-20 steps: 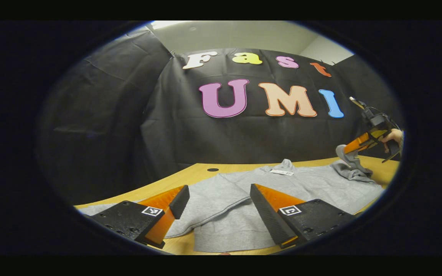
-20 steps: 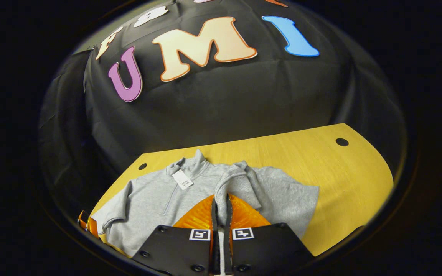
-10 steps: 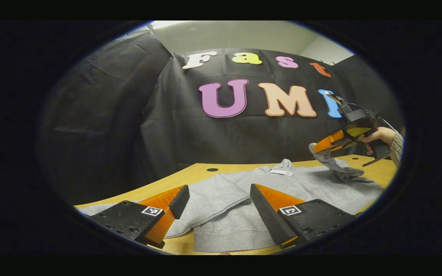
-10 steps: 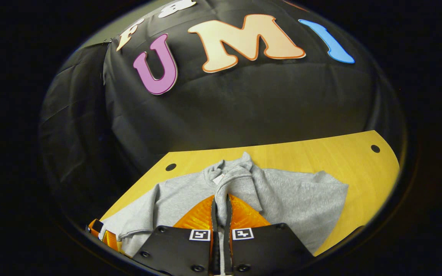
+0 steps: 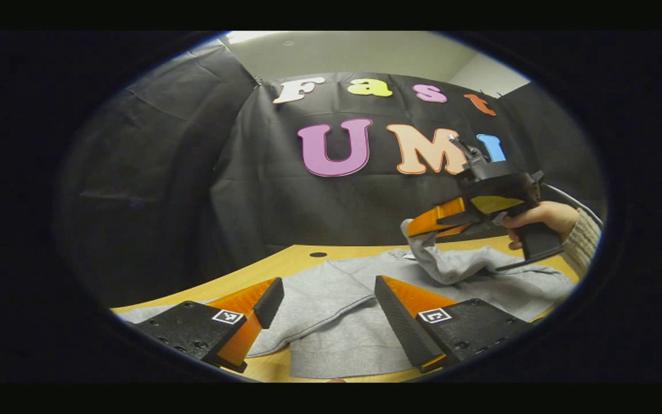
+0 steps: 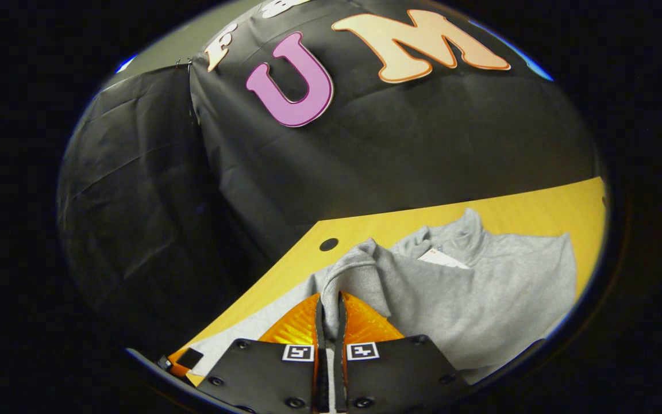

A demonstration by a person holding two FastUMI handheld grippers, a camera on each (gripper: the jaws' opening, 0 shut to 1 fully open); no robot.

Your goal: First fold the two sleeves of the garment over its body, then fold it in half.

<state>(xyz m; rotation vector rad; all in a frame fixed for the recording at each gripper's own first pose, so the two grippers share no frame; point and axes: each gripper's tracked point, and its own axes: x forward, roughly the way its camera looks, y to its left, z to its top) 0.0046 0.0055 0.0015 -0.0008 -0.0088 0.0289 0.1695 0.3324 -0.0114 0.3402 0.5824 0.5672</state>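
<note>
A grey sweatshirt (image 5: 337, 310) lies flat on the wooden table (image 5: 262, 267), collar toward the back wall. My left gripper (image 5: 322, 305) hovers open just above its near hem and left sleeve, with nothing between the fingers. In the left gripper view my right gripper (image 5: 414, 227), held by a hand (image 5: 538, 215), is shut on the cuff of the right sleeve (image 5: 451, 264) and holds it raised over the garment's chest. In the right gripper view that gripper (image 6: 329, 299) pinches the grey cuff (image 6: 354, 270), and the sleeve drapes across the sweatshirt's body (image 6: 497, 299).
A white tag (image 6: 443, 259) lies at the collar. A small round hole (image 5: 318, 254) marks the table near the back edge. Black cloth walls close the table in behind and on the left. Bare wood (image 6: 411, 224) shows beyond the collar.
My right gripper has carried the sleeve cuff up and leftward, from the garment's right edge to above its chest. My left gripper has stayed still and open.
</note>
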